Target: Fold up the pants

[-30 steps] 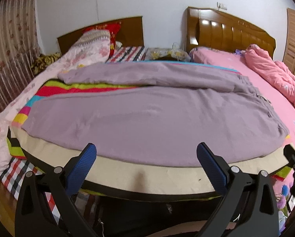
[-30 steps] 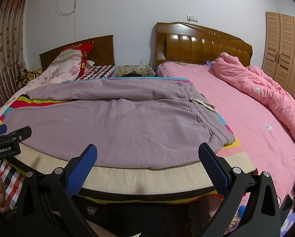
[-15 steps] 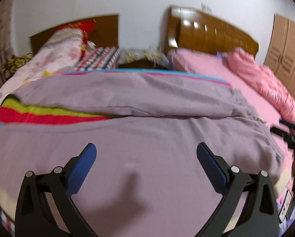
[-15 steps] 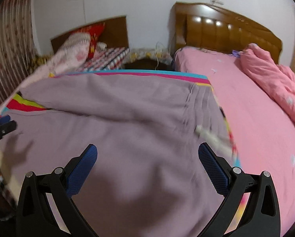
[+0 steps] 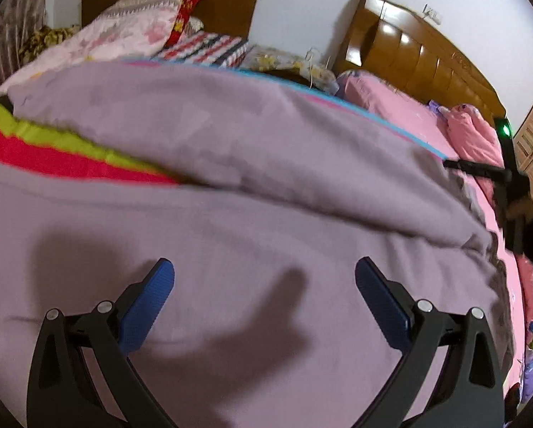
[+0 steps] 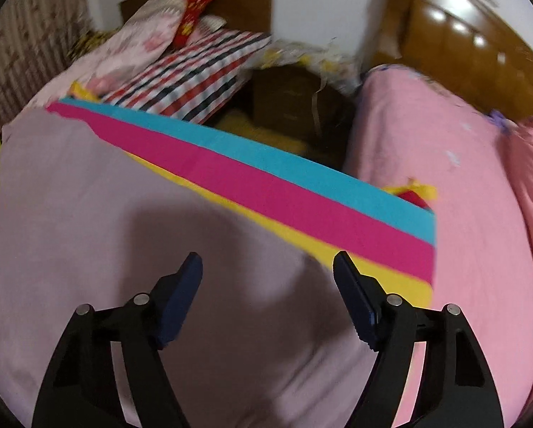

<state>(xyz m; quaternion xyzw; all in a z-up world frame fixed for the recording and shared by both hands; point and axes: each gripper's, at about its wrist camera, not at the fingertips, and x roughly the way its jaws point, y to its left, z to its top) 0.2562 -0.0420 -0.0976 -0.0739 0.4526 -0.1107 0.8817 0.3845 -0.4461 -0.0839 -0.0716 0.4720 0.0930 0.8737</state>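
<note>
Mauve pants lie spread across a striped blanket, the far leg bunched over the near one. My left gripper hovers close above the near leg, open, with nothing between its blue pads. At the right edge of the left wrist view the right tool's black frame shows with a green light. In the right wrist view the pants fill the lower left. My right gripper hangs over their far right edge beside the blanket's magenta stripe. Its jaws are closing, and the pads do not press on the cloth.
A pink bed with a crumpled pink quilt and a wooden headboard lies to the right. Pillows and a checked cloth sit at the head of the left bed. A dark gap separates the beds.
Both grippers have moved forward and down from the bed's near edge to just above the pants. The right one swung to the pants' far right edge and its jaws narrowed.
</note>
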